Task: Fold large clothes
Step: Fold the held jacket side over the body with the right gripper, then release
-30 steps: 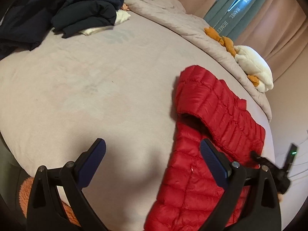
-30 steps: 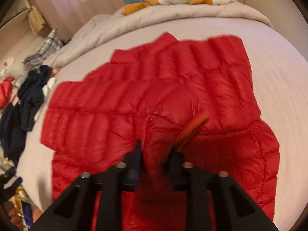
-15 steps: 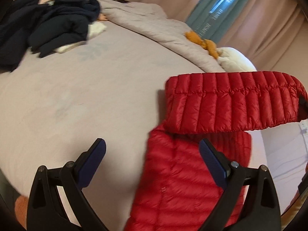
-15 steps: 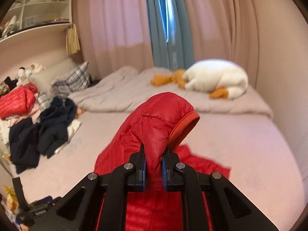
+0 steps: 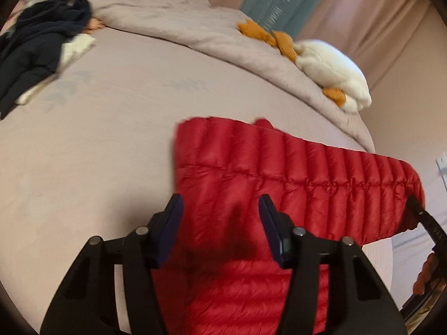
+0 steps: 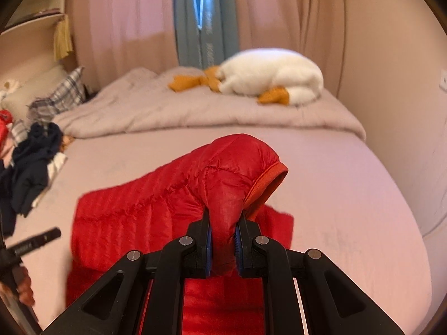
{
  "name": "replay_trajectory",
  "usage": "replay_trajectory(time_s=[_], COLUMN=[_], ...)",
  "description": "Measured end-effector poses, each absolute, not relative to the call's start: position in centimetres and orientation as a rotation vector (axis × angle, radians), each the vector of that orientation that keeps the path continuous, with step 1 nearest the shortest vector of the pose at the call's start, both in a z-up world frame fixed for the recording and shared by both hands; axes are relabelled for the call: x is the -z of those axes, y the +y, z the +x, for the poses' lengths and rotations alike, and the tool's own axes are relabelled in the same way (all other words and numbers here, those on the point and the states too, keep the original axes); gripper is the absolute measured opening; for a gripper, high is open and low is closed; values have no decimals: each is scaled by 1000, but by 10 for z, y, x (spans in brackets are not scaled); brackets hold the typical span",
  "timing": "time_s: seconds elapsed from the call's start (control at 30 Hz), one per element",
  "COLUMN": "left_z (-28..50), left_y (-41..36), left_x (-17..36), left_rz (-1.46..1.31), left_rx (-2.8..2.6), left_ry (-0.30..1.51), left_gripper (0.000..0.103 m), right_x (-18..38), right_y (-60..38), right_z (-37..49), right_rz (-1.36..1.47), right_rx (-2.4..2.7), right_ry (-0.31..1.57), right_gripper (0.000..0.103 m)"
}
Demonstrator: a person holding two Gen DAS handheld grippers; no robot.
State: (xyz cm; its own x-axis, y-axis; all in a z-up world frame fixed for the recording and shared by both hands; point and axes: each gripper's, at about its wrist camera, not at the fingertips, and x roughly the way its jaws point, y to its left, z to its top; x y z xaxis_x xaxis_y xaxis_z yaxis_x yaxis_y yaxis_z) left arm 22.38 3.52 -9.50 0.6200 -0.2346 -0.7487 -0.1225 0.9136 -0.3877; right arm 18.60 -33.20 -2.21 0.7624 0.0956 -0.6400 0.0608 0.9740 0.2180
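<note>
A red quilted puffer jacket [image 5: 251,184] lies on the pale bed sheet [image 5: 97,139]. My right gripper [image 6: 222,231] is shut on the jacket's sleeve cuff [image 6: 240,173] and holds the sleeve lifted, stretched across the jacket body. The sleeve [image 5: 349,184] runs to the right in the left wrist view, where the right gripper [image 5: 427,223] shows at the edge. My left gripper [image 5: 220,223] is open, jaws partly narrowed, just above the jacket body, with red fabric between the fingers but not clamped.
A pile of dark navy clothes [image 5: 36,44] lies at the far left of the bed. A rumpled grey duvet [image 5: 195,28] and a white and orange plush toy [image 5: 332,69] lie along the far side. Curtains [image 6: 279,14] hang behind.
My left gripper has moved right over the jacket and its jaws have narrowed. My right gripper keeps the cuff and has carried the sleeve lower, across the jacket body.
</note>
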Motion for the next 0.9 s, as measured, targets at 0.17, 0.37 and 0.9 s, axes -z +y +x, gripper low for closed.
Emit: replay_trajectory(time_s=[0.17,0.37,0.9], left_z=[254,265,270], left_y=[23,32,34], left_x=[135,157,173], left_rz=[-377,-364,-340], left_rx=[20,-25,-48], left_ry=[1020,1047,1066], left_gripper=[45,50,60], right_x=[60,102,158], right_y=[-343,-350,-350], right_z=[193,202,211], right_rz=[253,288,320], right_rx=[9,12,43], right_ry=[791,894,993], right_gripper=[13,13,13])
